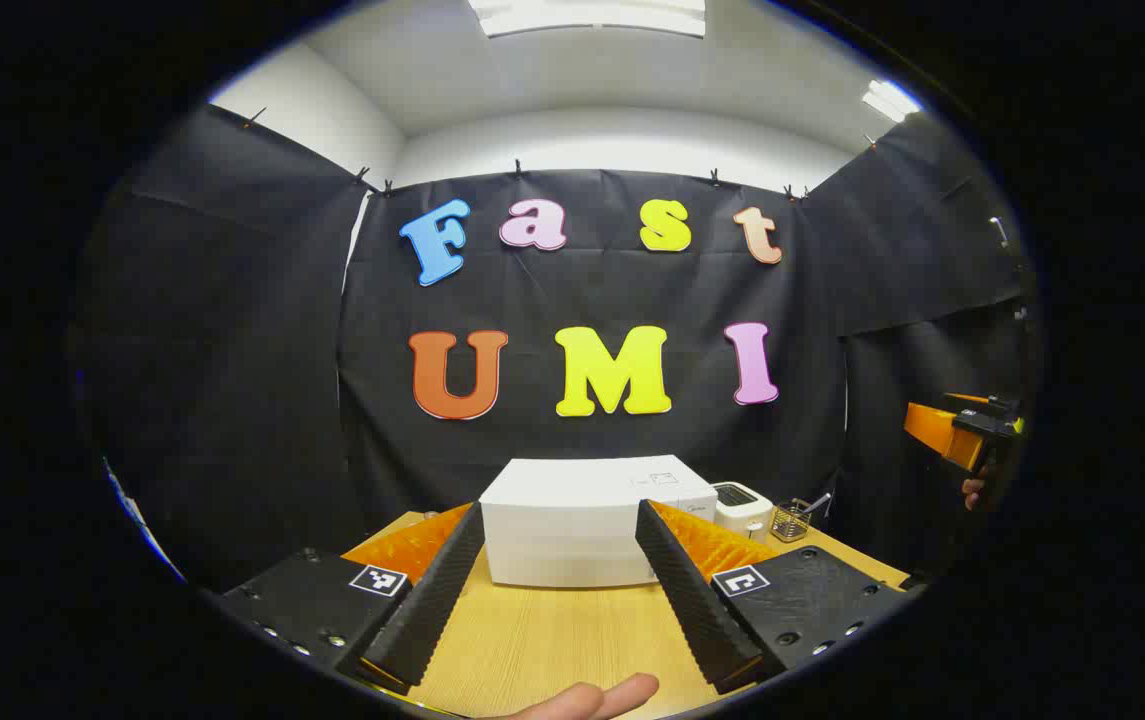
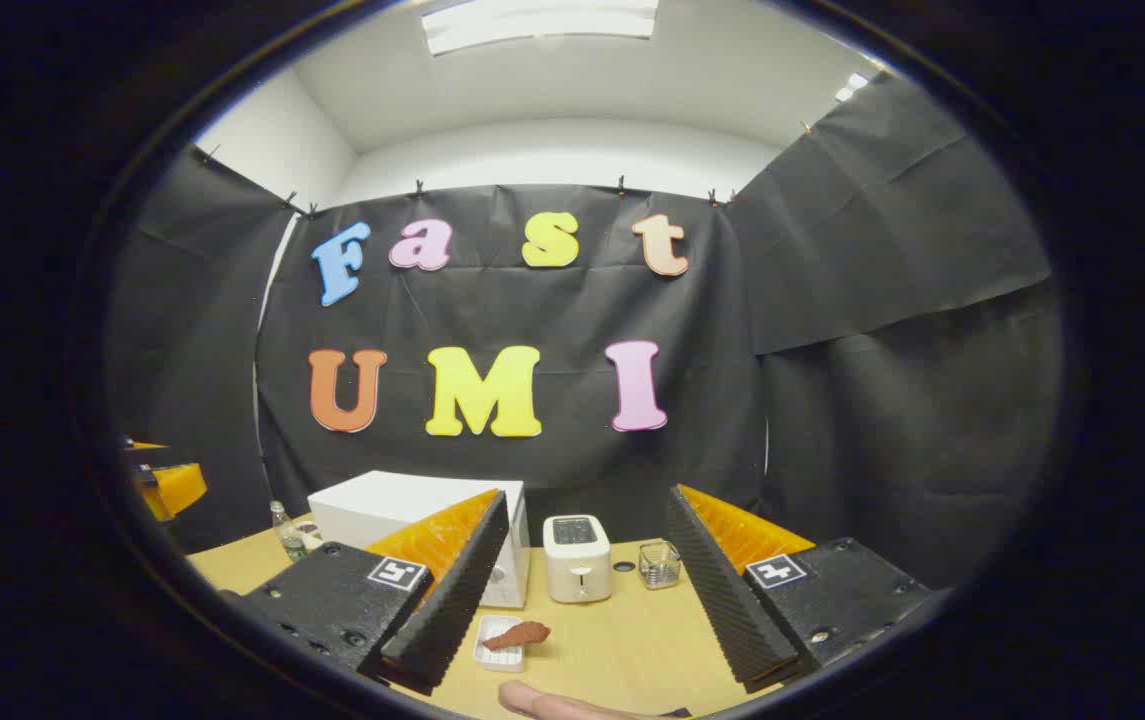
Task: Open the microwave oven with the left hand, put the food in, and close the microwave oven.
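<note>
Two grippers are held above the wooden surface, and both sets of jaws are spread wide with nothing between them. In the left gripper view, the left gripper is aimed squarely at the white microwave oven, whose door appears closed; the step in hand is judged to be the approach for opening. The handle or door edge cannot be made out, so the door's opening side should be confirmed before contact is made, and the door should then be swung fully clear. In the right gripper view, the right gripper hovers near the food, a reddish-brown piece resting in a small white tray just in front of the microwave oven's right corner. Further right stand a white toaster and a small wire basket. A bottle stands left of the oven. Black cloth walls enclose the booth beneath ceiling lights.
</note>
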{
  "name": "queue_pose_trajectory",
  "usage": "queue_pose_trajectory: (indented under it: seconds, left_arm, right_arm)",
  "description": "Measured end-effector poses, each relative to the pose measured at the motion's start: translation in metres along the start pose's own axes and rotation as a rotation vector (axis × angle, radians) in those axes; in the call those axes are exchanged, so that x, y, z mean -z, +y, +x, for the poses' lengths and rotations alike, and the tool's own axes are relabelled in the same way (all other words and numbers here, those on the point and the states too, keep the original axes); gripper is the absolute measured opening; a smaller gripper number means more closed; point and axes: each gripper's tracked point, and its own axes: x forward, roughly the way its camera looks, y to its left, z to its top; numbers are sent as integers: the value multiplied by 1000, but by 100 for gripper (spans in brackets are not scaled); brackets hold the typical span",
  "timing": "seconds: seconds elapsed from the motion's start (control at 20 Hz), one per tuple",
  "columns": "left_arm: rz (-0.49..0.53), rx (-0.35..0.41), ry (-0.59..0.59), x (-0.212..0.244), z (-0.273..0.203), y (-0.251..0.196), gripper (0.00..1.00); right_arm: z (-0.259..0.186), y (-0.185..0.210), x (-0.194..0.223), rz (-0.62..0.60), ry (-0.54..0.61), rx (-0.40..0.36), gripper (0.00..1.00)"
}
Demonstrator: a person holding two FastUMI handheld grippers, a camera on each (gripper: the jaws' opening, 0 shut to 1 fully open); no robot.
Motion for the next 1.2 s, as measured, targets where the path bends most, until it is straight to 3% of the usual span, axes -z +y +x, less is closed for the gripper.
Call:
queue_pose_trajectory:
  seconds: [0.05, 0.1, 0.15, 0.2, 0.3, 0.35, 0.65, 0.7, 0.8, 0.85, 0.9, 0.95, 1.05, 1.1, 1.15, 1.2]
  left_arm:
    - [-5, 12, 10, 4, -1, -3, 85]
    - [-10, 22, 19, 6, -1, -7, 95]
    - [-16, 30, 29, 9, -2, -10, 94]
    - [-22, 37, 33, 10, -3, -12, 95]
    - [-24, 51, 24, 6, -6, -14, 95]
    - [-22, 48, 20, 6, -8, -13, 95]
    - [-63, 87, 26, 7, -21, -22, 95]
    - [-64, 92, 26, 8, -21, -21, 95]
    - [-66, 89, 26, 8, -24, -19, 95]
    - [-66, 86, 25, 7, -22, -18, 95]
    - [-67, 83, 25, 8, -21, -18, 95]
    - [-69, 79, 25, 8, -20, -16, 95]
    - [-77, 68, 32, 11, -16, -13, 95]
    - [-87, 68, 28, 11, -14, -13, 95]
    - [-96, 74, 15, 8, -12, -15, 95]
    - [-100, 79, 12, 9, -8, -16, 94]
  right_arm:
    - [0, 0, 0, 0, 5, -2, 92]
    - [1, 0, 2, 1, 10, -4, 92]
    - [1, 0, 4, 2, 16, -8, 92]
    - [0, 0, 4, 4, 20, -10, 100]
    - [-2, 0, 3, 3, 18, -14, 100]
    - [-3, -1, 2, 3, 16, -11, 92]
    - [-1, -9, -1, -10, -3, 9, 92]
    - [0, -10, 1, -10, -1, 12, 100]
    - [2, -10, 4, -6, 7, 7, 100]
    - [3, -10, 4, -2, 9, 6, 92]
    - [4, -11, 5, 1, 11, 4, 100]
    - [4, -10, 5, 2, 11, 1, 92]
    - [3, -7, 4, 20, 5, -14, 92]
    - [3, -5, 5, 23, 4, -22, 100]
    - [2, -5, 7, 22, 6, -23, 100]
    - [1, -6, 7, 20, 6, -21, 92]
